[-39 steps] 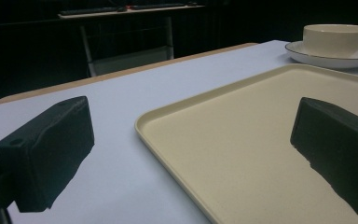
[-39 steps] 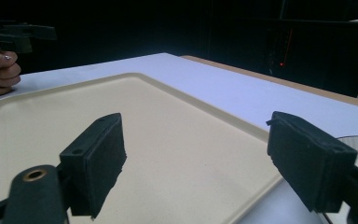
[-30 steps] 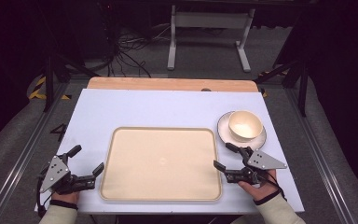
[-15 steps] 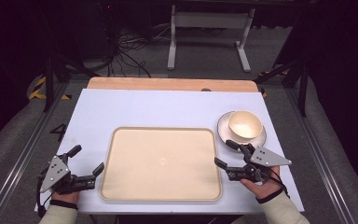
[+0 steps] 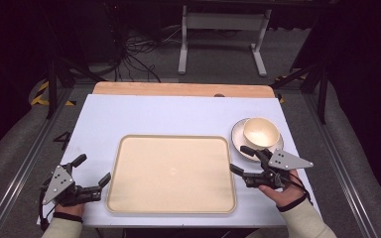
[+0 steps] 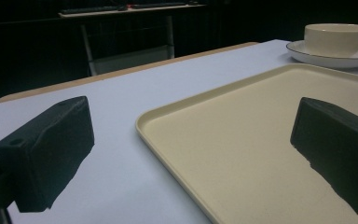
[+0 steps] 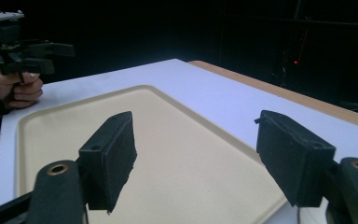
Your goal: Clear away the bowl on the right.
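Note:
A cream tray (image 5: 171, 173) lies bare in the middle of the white table (image 5: 154, 116). To its right, a cream bowl (image 5: 261, 133) sits on a white plate (image 5: 239, 143). My left gripper (image 5: 94, 167) is open at the tray's left edge; in its own view the left gripper (image 6: 193, 154) straddles the tray rim (image 6: 168, 140). My right gripper (image 5: 238, 158) hovers at the tray's right edge, just in front of the plate. Its jaws have just been closing a little, but they stand apart with nothing between them. In its own view the right gripper (image 7: 203, 154) hangs over the tray (image 7: 168, 135).
A wooden strip (image 5: 178, 89) borders the table's far edge. Beyond it stand a metal frame (image 5: 218, 34) and cables on a dark floor. The bowl (image 6: 338, 37) and plate (image 6: 326, 58) appear far right in the left gripper view. The other hand (image 7: 18, 88) appears far left in the right gripper view.
My right gripper has lifted slightly beside the plate and its jaws have narrowed a little. The left gripper, tray, bowl and plate have stayed put.

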Demonstrator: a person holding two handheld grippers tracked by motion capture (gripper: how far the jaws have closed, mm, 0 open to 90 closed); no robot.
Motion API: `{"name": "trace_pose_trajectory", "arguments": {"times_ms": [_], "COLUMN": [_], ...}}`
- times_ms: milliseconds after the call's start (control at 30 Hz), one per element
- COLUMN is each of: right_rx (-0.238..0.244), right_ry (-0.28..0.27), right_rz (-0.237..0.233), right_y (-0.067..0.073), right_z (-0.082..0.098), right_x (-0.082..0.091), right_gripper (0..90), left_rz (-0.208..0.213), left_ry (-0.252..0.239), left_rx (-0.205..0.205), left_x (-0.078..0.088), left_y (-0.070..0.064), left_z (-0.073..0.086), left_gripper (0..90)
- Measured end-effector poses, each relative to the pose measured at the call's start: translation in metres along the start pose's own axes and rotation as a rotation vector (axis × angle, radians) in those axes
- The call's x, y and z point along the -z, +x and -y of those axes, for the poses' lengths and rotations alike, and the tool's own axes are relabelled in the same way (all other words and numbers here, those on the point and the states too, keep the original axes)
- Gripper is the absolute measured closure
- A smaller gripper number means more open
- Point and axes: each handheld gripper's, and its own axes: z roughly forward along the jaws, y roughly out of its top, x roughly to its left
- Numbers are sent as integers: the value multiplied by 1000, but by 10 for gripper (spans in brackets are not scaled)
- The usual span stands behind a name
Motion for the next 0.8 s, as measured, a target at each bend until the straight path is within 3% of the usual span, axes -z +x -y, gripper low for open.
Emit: {"name": "trace_pose_trajectory", "arguments": {"times_ms": [167, 300, 800], "right_rx": [8, -17, 0], "right_ry": [7, 2, 28], "right_rz": [22, 29, 92], "right_y": [-13, -24, -55], "right_z": [-5, -7, -14], "right_x": [7, 12, 23], "right_gripper": [282, 343, 334], "left_rz": [-1, -2, -2], "left_ry": [0, 0, 0], "left_rx": [0, 0, 1], "left_x": [0, 0, 0], "left_y": [0, 0, 0], "left_z": [0, 0, 0], "left_gripper": [2, 2, 2]}}
